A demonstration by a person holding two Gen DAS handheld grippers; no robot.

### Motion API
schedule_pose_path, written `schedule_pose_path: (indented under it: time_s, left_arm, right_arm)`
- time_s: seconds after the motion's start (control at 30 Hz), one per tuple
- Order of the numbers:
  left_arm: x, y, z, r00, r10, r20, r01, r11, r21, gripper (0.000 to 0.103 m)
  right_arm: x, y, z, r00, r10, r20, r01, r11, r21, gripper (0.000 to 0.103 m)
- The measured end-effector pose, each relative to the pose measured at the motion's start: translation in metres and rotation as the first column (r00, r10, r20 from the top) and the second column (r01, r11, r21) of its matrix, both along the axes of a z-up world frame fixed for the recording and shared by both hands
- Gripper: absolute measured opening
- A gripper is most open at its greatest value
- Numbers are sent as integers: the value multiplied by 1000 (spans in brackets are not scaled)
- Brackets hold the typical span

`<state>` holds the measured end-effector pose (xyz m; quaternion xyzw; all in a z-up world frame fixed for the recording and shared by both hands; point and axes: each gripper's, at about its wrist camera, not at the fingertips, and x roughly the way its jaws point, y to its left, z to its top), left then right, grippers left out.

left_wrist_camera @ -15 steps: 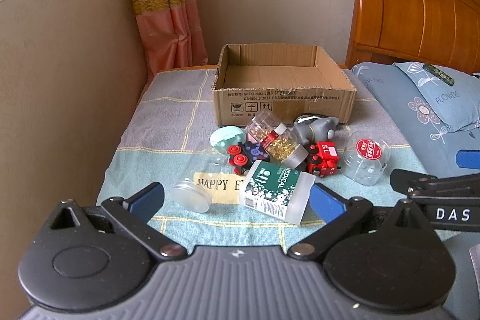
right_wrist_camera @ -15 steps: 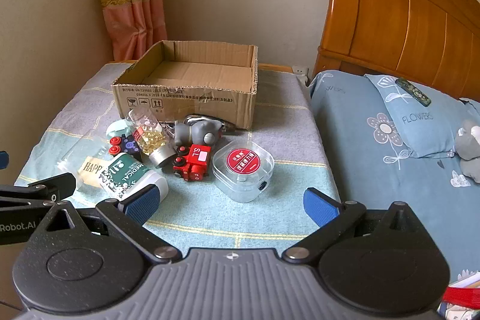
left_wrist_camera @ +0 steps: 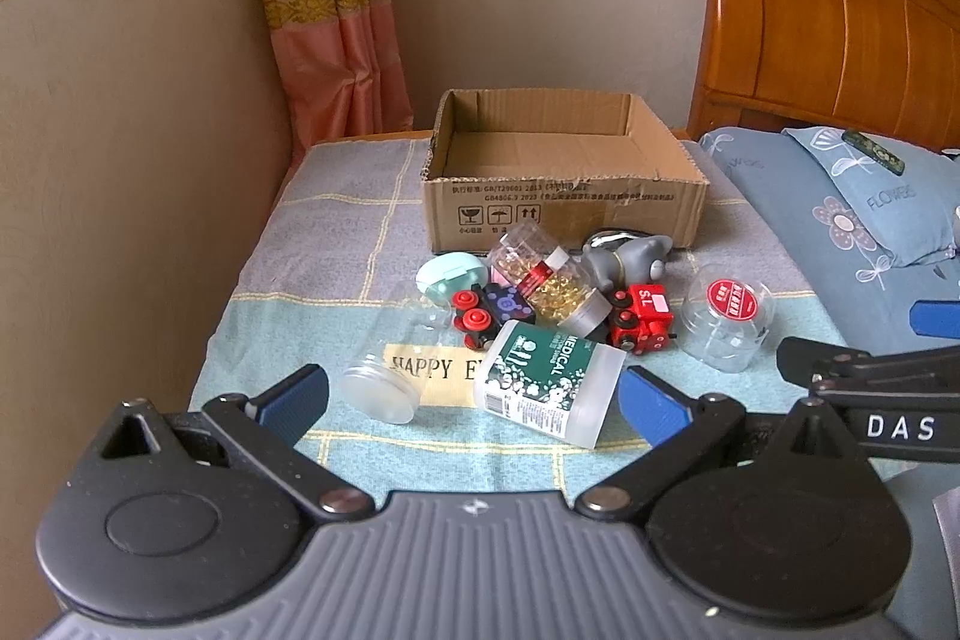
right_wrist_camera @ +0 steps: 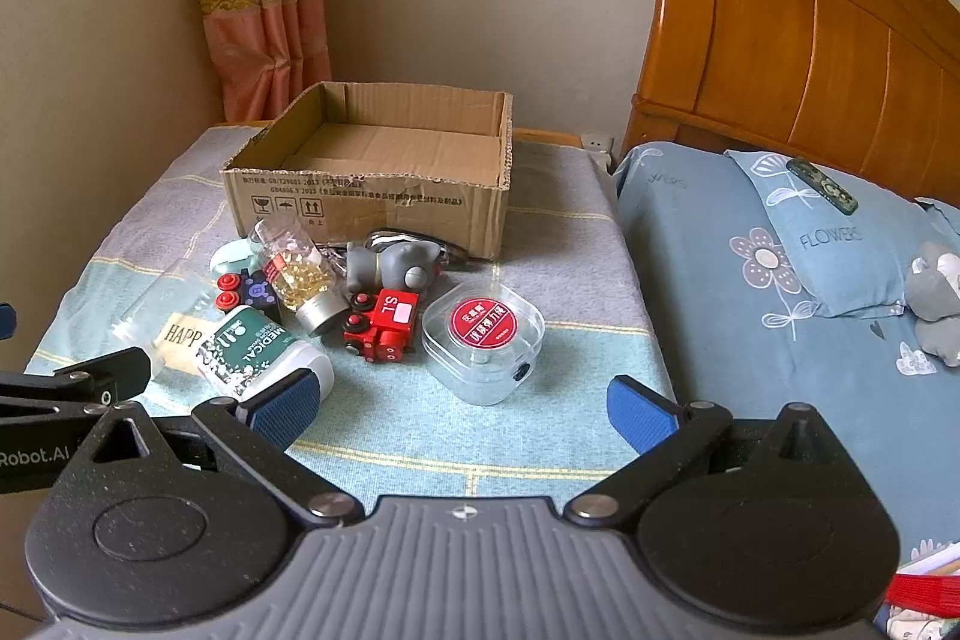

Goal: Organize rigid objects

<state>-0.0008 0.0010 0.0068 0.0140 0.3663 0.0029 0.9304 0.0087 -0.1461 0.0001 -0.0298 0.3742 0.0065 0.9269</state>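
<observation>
Rigid objects, unmoved since a moment ago, lie heaped just near of the empty cardboard box (left_wrist_camera: 564, 184), while the left gripper (left_wrist_camera: 474, 400) and right gripper (right_wrist_camera: 462, 400) stay spread wide and empty, so sorting has yet to start.

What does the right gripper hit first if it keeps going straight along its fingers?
Probably the clear case with the red label: it sits centred ahead of the open right gripper, nothing between them. Depth is unclear; a steep line could meet the cloth first.
</observation>
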Motion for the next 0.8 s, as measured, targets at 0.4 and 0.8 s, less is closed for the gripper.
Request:
schedule_pose_path:
  time_s: [0.4,0.8]
  left_arm:
    - [-1,-1,-1,1000,0,3,0,1000,0,102]
    - [-1,-1,0,1000,-1,6,1,1000,-1,102]
  right_arm:
    - [-1,0,1,1000,-3,5,3,1000,-6,103]
    - [-1,2,2,1000,-5,8,5,1000,-13,103]
